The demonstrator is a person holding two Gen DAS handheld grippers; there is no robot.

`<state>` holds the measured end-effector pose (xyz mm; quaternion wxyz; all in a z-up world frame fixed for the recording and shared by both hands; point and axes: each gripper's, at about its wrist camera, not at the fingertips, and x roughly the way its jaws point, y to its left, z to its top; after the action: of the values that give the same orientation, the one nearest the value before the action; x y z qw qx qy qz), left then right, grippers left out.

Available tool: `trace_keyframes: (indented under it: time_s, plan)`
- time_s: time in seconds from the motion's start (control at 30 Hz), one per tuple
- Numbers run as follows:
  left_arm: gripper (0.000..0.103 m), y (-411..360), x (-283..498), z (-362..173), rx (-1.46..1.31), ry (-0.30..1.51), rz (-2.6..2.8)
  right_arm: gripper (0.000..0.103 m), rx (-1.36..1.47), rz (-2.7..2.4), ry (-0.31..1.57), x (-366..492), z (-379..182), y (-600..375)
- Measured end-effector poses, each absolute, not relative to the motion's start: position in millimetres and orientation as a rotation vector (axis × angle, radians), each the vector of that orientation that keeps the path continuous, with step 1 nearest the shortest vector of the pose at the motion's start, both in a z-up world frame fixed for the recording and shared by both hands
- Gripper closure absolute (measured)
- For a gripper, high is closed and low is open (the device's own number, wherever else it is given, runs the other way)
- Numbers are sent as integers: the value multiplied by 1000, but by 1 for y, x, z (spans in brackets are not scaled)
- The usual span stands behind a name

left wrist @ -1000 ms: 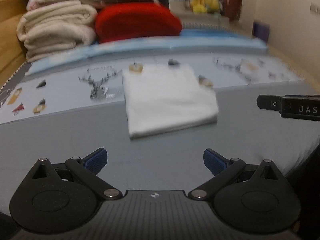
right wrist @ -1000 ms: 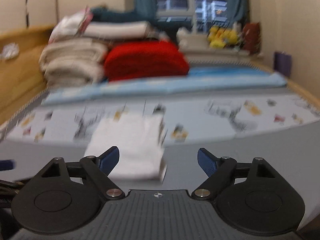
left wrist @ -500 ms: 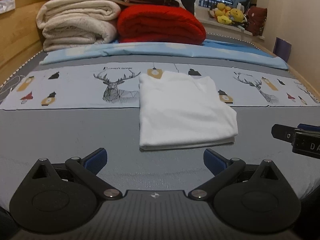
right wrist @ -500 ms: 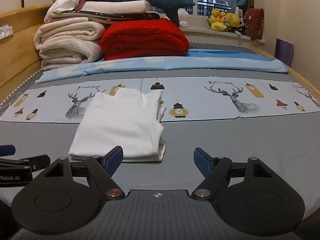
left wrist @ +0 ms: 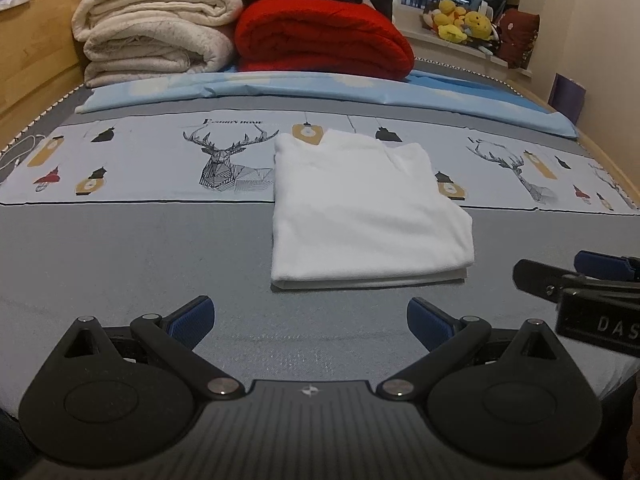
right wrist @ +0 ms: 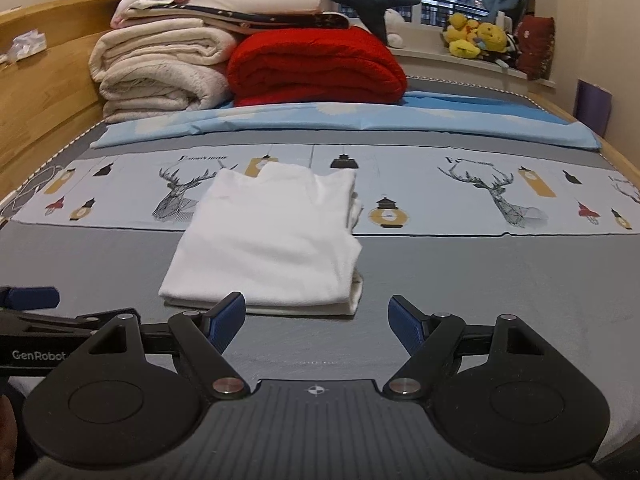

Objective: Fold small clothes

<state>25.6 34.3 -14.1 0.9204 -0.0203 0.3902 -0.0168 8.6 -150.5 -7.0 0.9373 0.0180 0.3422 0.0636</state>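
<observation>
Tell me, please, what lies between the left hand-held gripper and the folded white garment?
Only bare grey bedspread: the left wrist view shows nothing between the open left hand-held gripper and the folded white garment.

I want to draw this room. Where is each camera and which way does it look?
Left wrist: on the left gripper, low over the bed, facing the folded white cotton garment; its open fingers show.
Right wrist: on the right gripper, facing the garment from the right; open fingers show.
Shared: the garment, red folded blanket, each other's gripper.
</observation>
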Motion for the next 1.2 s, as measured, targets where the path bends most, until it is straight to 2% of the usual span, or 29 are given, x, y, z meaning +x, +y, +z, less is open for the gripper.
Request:
trace_keyframes:
  time_s: [1.2]
  plan:
    - [1, 36, 27, -15, -48, 797, -71, 23, -2, 151, 703, 10, -7, -138]
